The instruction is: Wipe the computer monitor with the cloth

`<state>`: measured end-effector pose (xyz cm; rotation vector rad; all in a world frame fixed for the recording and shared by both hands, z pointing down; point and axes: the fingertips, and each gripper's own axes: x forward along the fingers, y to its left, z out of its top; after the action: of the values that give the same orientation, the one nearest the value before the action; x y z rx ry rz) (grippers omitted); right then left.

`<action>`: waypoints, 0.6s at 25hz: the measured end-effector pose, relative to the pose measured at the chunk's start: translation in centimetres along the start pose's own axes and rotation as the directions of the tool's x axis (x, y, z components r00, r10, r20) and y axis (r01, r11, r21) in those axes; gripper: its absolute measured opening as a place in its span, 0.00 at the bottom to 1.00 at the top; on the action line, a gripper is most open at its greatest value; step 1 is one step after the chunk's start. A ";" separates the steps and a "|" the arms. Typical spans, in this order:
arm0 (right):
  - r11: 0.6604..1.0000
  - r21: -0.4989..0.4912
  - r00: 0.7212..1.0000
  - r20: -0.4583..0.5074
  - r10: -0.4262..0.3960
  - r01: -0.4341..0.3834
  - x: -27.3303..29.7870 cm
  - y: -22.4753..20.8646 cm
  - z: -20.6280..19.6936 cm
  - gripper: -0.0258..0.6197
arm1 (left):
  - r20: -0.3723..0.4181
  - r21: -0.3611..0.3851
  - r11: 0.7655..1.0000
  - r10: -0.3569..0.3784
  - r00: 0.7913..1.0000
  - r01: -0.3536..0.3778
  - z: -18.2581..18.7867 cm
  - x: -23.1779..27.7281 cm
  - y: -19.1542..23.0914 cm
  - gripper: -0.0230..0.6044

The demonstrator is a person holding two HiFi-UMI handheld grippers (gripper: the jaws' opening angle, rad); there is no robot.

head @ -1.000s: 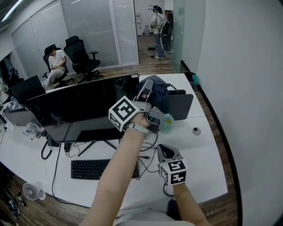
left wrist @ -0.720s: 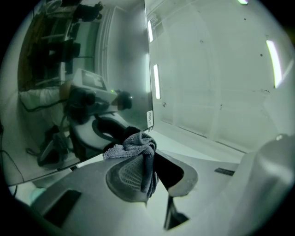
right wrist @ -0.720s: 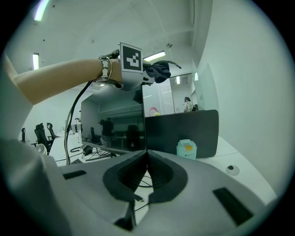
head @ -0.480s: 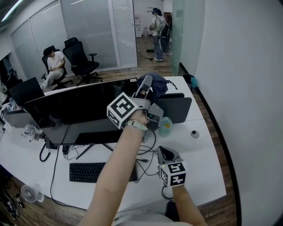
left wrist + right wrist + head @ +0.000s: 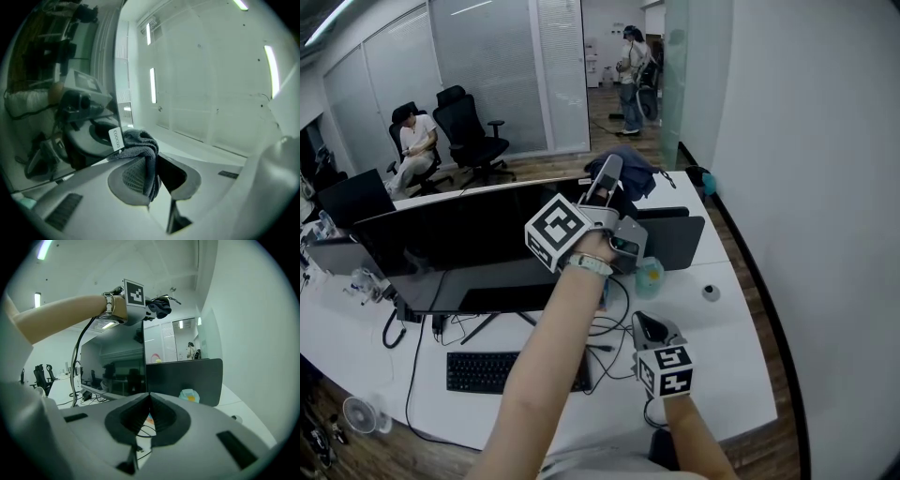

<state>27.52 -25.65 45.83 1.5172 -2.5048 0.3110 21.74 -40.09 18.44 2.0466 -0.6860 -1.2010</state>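
Left tool [image 5: 153, 161] on bunched grey cloth [image 5: 138, 143].

Parts covered from sight
The right end of the wide black computer monitor [image 5: 459, 248] is covered by the bare left forearm [image 5: 548, 366]; the lower part of the dark grey cloth [image 5: 138, 143] is hidden between the left tool's [image 5: 157, 176] jaws.

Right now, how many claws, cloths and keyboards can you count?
Grey plastic claws, the left claw and the right claw: 2
Dark grey towelling cloth, pinched in the left claw: 1
Flat black keyboard: 1
Total: 4
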 end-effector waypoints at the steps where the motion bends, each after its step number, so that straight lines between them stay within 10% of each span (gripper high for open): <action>1: 1.000 -0.005 1.000 0.002 0.002 -0.002 -0.1 0.2 0.2 0.05 | 0.004 0.001 1.000 -0.007 1.000 0.007 0.2 0.0 -0.4 0.13; 15: 0.998 -0.051 0.998 0.037 0.047 -0.045 -0.4 3.8 1.8 0.05 | -0.057 0.230 0.969 -0.084 0.995 0.095 1.8 -3.7 -6.1 0.13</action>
<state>24.25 -24.08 43.74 1.4617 -2.5597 0.2268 19.22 -34.00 15.18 2.3139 -0.7486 -1.1649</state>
